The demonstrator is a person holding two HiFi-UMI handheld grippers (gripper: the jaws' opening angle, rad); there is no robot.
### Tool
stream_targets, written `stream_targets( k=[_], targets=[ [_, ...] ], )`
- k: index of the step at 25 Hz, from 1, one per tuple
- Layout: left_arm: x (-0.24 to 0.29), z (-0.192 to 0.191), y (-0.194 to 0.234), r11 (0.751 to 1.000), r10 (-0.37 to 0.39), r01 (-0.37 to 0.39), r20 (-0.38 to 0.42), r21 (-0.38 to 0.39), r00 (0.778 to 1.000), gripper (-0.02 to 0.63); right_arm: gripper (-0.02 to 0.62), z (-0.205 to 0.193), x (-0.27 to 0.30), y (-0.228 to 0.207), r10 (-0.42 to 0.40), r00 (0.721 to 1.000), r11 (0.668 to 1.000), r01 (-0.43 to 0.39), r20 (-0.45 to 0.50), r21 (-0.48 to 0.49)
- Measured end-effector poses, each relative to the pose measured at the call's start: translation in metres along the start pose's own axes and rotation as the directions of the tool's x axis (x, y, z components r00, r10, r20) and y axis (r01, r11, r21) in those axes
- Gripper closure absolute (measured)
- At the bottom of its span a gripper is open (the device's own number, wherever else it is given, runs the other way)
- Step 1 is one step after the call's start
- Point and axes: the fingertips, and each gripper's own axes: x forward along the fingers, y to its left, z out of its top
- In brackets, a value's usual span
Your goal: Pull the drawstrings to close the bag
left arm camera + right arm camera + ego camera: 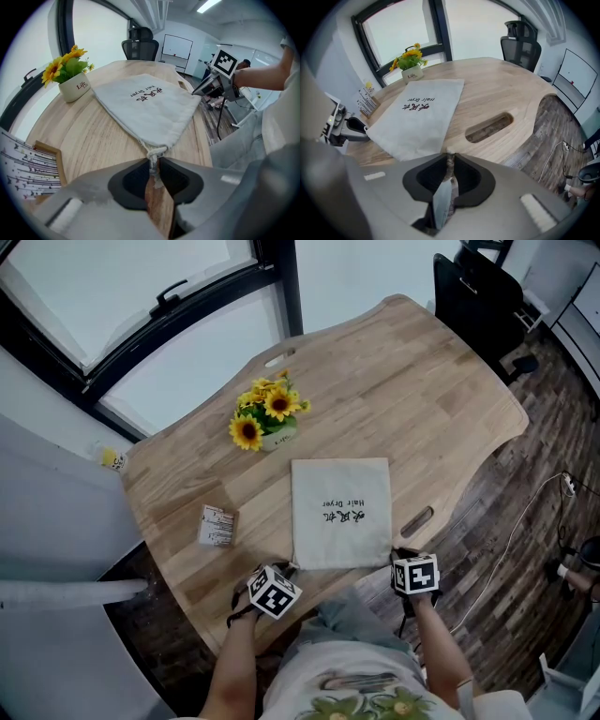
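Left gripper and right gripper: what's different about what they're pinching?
The left gripper pinches the left drawstring at a knot by the left near corner of the bag; the right gripper pinches the right drawstring by the right near corner. Between the right gripper's jaws lies a flat pale strip too; between the left gripper's, only a frayed cord end. Both are shut on a drawstring.

The bag (340,512) lies on the table (403,381), flower pot (270,423) behind it, small box (217,525) to its left, left gripper (153,161) at its near-left corner, right gripper (450,158) at its near-right corner.
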Motion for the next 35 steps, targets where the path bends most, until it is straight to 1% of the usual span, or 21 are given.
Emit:
stream_targets(
  k=[3,6,8,10,14,19,22,25,28,32,35],
  targets=[
    [0.000,0.001,0.002,1.000,0.010,-0.010,0.004,-0.020,1.000,0.535,0.549,0.000,0.001,0.002,0.028,0.999,0.999,-0.029,0.027,0.022],
    [-0.001,0.002,0.001,0.998,0.017,-0.016,0.024,-0.060,1.000,0.546,0.551,0.003,-0.003,0.000,0.031,0.998,0.998,-0.034,0.058,0.048],
    [-0.006,0.007,0.002,0.995,0.026,-0.020,0.057,-0.099,0.998,0.549,0.552,0.010,-0.009,0.000,0.028,0.995,0.998,-0.033,0.095,0.049],
    [-0.014,0.017,0.007,0.990,0.051,-0.037,0.103,-0.134,0.993,0.551,0.552,0.019,-0.016,0.000,0.028,0.990,0.998,-0.036,0.137,0.051],
    [-0.037,0.040,0.022,0.977,0.121,-0.082,0.201,-0.194,0.972,0.551,0.552,0.043,-0.037,0.000,0.021,0.971,0.997,-0.038,0.240,0.064],
    [-0.064,0.064,0.035,0.970,0.188,-0.132,0.287,-0.205,0.939,0.551,0.552,0.077,-0.068,0.006,0.029,0.927,0.998,-0.045,0.374,0.034],
    [-0.082,0.076,0.042,0.960,0.239,-0.169,0.339,-0.223,0.910,0.551,0.552,0.093,-0.086,0.008,0.035,0.902,0.999,-0.048,0.431,0.020],
    [-0.105,0.091,0.049,0.949,0.292,-0.215,0.392,-0.229,0.872,0.551,0.552,0.110,-0.105,0.009,0.039,0.874,0.999,-0.049,0.484,0.010],
    [-0.130,0.108,0.056,0.937,0.340,-0.257,0.448,-0.237,0.827,0.551,0.552,0.127,-0.125,0.011,0.045,0.839,0.999,-0.048,0.543,-0.009],
    [-0.166,0.130,0.065,0.920,0.390,-0.299,0.520,-0.254,0.760,0.551,0.552,0.154,-0.155,0.019,0.061,0.776,0.998,-0.042,0.628,-0.045],
    [-0.192,0.144,0.070,0.908,0.419,-0.324,0.562,-0.265,0.713,0.551,0.551,0.172,-0.176,0.025,0.068,0.736,0.997,-0.031,0.674,-0.067]
  ],
)
